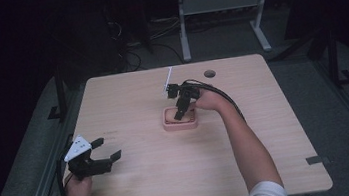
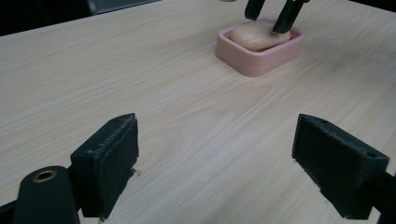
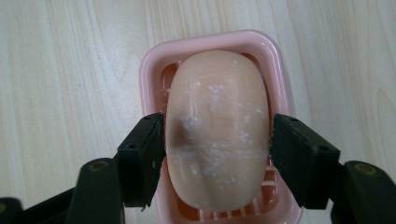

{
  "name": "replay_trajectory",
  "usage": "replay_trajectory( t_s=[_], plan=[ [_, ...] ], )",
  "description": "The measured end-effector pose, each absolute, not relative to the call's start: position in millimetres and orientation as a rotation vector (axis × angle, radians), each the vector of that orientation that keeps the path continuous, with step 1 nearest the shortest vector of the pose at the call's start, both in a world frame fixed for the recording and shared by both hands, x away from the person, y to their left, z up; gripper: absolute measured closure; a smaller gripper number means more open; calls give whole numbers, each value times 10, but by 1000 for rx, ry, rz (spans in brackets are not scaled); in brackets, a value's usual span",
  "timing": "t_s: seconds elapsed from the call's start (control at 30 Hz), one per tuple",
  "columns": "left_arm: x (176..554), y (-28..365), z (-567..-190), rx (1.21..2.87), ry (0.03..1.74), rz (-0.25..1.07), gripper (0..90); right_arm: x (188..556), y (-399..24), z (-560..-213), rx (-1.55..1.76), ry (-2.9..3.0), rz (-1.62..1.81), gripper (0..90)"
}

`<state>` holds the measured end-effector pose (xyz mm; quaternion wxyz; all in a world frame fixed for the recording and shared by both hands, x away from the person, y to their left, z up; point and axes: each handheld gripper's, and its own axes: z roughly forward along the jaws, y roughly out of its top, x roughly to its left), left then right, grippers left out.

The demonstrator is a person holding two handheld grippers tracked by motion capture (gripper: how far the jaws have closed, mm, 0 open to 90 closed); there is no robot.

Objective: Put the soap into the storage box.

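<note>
The right tongs (image 3: 217,140) are reaching down into a pink soap dish (image 3: 275,60) sitting near the middle of the tabletop (image 1: 162,175), a bit toward the far edge. A peach-coloured soap bar (image 3: 217,126) with white scuff marks is lying in the dish, and the two black pads (image 3: 142,156) are sitting one on each long side of the bar, pressing against it or just about touching; the tongs are clamping on the soap while it is resting in the dish. In the high view the right tongs (image 1: 182,108) are pointing down at the soap dish (image 1: 168,125), with the person's right forearm (image 1: 248,144) stretching in from the lower right and the cable trailing back over the wrist. The left tongs (image 1: 104,149) are hovering low over the near-left part of the tabletop, well apart from the dish, jaws spread wide with nothing between them. In the left gripper view bare wood is showing between the pads (image 2: 109,161), and the soap dish (image 2: 254,56) with the soap bar (image 2: 252,36) is sitting farther off with the other tongs' jaw tips dipping into it.
</note>
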<state>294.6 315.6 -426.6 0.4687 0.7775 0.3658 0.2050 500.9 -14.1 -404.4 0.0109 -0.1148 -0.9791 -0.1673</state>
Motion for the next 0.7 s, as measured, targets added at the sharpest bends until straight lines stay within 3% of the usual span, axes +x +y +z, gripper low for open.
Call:
replay_trajectory(
  t_s=[0.43, 0.7],
  plan=[
    [2941, 3151, -4266, 1895, 895, 501, 143, 4957, -210, -4050, -391, -3045, -542, 267],
    [2940, 3155, -4262, 1909, 895, 502, 143, 4896, -333, -4017, -421, -3032, -570, 265]
  ],
)
